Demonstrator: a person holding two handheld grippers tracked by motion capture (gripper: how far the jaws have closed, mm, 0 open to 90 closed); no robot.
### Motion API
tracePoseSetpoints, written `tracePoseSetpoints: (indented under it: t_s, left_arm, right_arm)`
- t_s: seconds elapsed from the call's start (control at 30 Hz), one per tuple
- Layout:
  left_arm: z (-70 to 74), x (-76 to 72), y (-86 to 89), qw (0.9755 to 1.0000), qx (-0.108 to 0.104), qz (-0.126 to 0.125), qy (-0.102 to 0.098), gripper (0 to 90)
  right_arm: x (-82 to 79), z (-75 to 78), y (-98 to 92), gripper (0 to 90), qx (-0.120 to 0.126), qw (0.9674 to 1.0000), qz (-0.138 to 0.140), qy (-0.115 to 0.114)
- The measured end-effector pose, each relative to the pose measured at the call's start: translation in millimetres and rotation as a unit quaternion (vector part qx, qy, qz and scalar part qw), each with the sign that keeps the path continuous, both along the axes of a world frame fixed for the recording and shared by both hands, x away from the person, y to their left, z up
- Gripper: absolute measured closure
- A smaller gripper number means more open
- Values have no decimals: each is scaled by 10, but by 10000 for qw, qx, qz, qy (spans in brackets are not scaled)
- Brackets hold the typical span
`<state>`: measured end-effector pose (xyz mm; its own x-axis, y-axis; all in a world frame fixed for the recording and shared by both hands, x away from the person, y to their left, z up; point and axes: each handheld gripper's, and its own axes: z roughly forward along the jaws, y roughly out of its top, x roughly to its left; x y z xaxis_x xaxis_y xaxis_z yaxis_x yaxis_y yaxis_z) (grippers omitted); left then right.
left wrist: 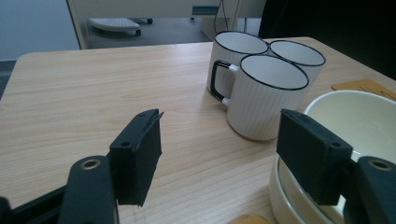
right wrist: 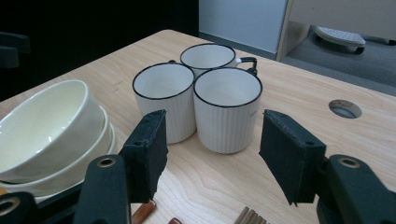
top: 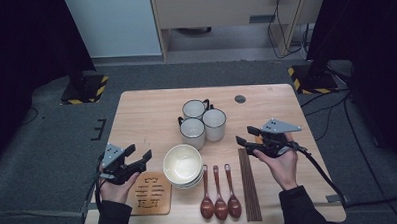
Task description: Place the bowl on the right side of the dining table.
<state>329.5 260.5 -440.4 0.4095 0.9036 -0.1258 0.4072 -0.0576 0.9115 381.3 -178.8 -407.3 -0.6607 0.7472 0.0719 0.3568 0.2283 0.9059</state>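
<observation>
The left tongs (top: 138,158) are held just above the tabletop (top: 151,106) with jaws apart and nothing between them, aimed toward the stacked bowls (top: 183,165), probably so the rim can be taken from the side. The right tongs (top: 248,137) are likewise held apart and empty, pointed at the three mugs (top: 203,122), which are clustered touching one another behind the bowls, well within reach.

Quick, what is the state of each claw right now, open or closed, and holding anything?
Left claw: open, holding nothing.
Right claw: open, holding nothing.
</observation>
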Motion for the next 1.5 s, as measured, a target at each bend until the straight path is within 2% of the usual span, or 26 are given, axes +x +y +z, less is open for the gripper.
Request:
tracePoseSetpoints:
  t_s: [0.37, 0.97, 1.2, 1.5]
  left_arm:
    - [-8, 1, -144, 9998, 49, -176, -17, 314]
    - [2, 9, -262, 9995, 33, -324, -59, 336]
    - [-6, 24, -344, 9991, 58, -404, -67, 341]
    - [-64, 58, -455, 9984, 177, -536, -30, 343]
  right_arm:
    - [-4, 80, 270, 406, -21, 9998, 219, -29]
    - [16, 118, 662, 425, -46, 9987, 510, -19]
    - [21, 96, 757, 445, 58, 9981, 602, 81]
    - [30, 32, 826, 439, 53, 9979, 627, 122]
